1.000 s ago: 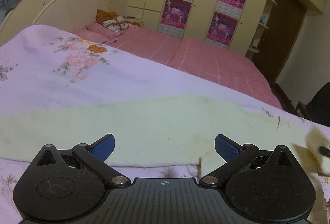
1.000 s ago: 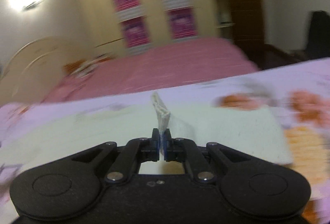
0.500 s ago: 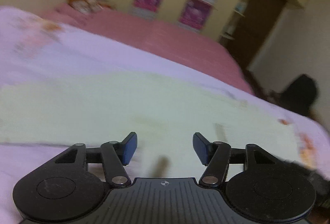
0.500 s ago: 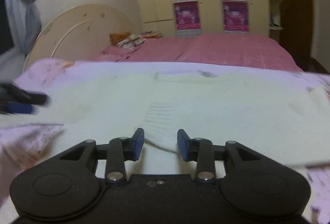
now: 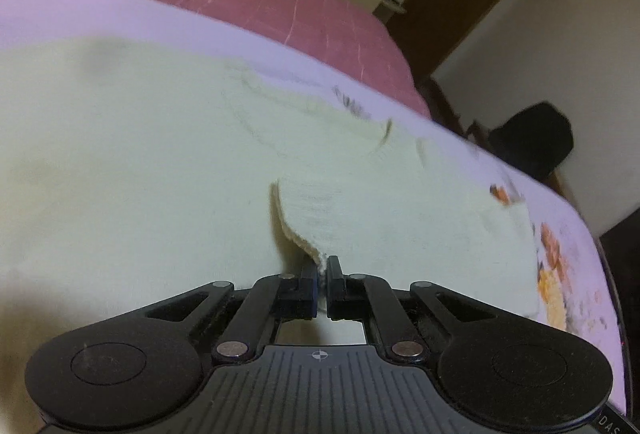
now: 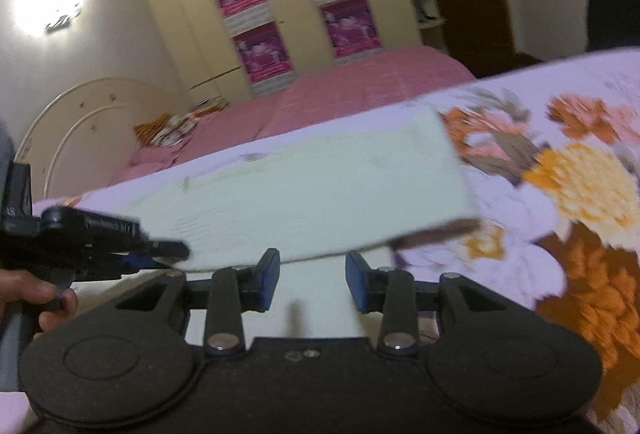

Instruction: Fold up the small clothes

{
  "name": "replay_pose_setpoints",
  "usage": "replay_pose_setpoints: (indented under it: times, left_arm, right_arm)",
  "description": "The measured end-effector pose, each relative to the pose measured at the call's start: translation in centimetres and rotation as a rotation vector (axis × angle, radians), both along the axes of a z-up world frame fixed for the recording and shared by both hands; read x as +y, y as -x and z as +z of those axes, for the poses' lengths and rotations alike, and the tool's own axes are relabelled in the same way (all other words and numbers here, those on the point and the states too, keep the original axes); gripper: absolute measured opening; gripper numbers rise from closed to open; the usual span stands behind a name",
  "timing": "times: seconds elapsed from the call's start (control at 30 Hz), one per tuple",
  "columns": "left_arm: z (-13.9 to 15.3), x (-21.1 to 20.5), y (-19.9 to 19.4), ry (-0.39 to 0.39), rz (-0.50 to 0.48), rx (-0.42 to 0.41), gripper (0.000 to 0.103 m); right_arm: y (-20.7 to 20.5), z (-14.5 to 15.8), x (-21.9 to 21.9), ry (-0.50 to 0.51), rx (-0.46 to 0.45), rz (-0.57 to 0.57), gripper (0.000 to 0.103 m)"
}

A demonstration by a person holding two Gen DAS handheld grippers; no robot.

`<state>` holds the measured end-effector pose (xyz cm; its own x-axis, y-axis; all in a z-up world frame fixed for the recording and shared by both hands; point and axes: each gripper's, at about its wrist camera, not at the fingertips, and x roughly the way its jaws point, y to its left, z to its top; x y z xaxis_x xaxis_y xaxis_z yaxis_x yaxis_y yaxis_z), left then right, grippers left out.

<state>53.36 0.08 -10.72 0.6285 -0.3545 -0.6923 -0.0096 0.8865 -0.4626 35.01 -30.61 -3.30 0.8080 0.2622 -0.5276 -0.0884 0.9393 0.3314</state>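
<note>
The bed [image 5: 100,6] is the biggest thing here; there is one that I can see, with a lilac flowered cover near us and a pink one farther back. On the lilac cover lies one cream knit top [image 5: 120,174], spread out wide. I think it is soft, light and floppy; it will sag and bend where it is lifted, not stay flat. It looks a bit fuzzy, so it should not slip much. A good place to hold is a thin edge or a corner, not the thick middle.

There are two grippers. The left gripper [image 5: 322,266] has just closed, and a raised cream edge is pinched tight between its jaws. The right gripper [image 6: 312,276] has just been opening; its jaws stand partly apart, hold nothing, and cream cloth lies past them.
</note>
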Motion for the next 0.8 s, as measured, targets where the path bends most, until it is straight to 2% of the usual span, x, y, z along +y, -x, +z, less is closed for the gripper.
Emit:
replay_pose_setpoints:
  times: [0.1, 0.2, 0.33, 0.47, 0.7, 0.8]
  left_arm:
    - [1.8, 1.9, 1.0, -0.026, 0.036, -0.083, 0.004]
    - [3.0, 4.6, 1.8, -0.074, 0.074, -0.115, 0.004]
    - [2.6, 8.5, 1.9, -0.116, 0.14, -0.093, 0.004]
    - [1.8, 9.7, 1.7, -0.115, 0.158, -0.075, 0.004]
    - [1.0, 11.0, 2.3, -0.11, 0.156, -0.062, 0.004]
    - [0.8, 11.2, 2.4, -0.109, 0.151, -0.061, 0.004]
  right_arm:
    - [-0.8, -0.8, -1.3, -0.086, 0.039, -0.038, 0.038]
    - [-1.1, -1.3, -2.8, -0.19, 0.048, -0.059, 0.052]
    - [-2.5, -2.4, -3.9, -0.358, 0.067, -0.074, 0.054]
    - [-3.8, -3.7, -4.3, -0.486, 0.094, -0.096, 0.054]
    - [-6.0, -5.7, -5.4, -0.651, 0.132, -0.151, 0.056]
    - [-6.8, -6.1, -5.8, -0.687, 0.133, -0.175, 0.055]
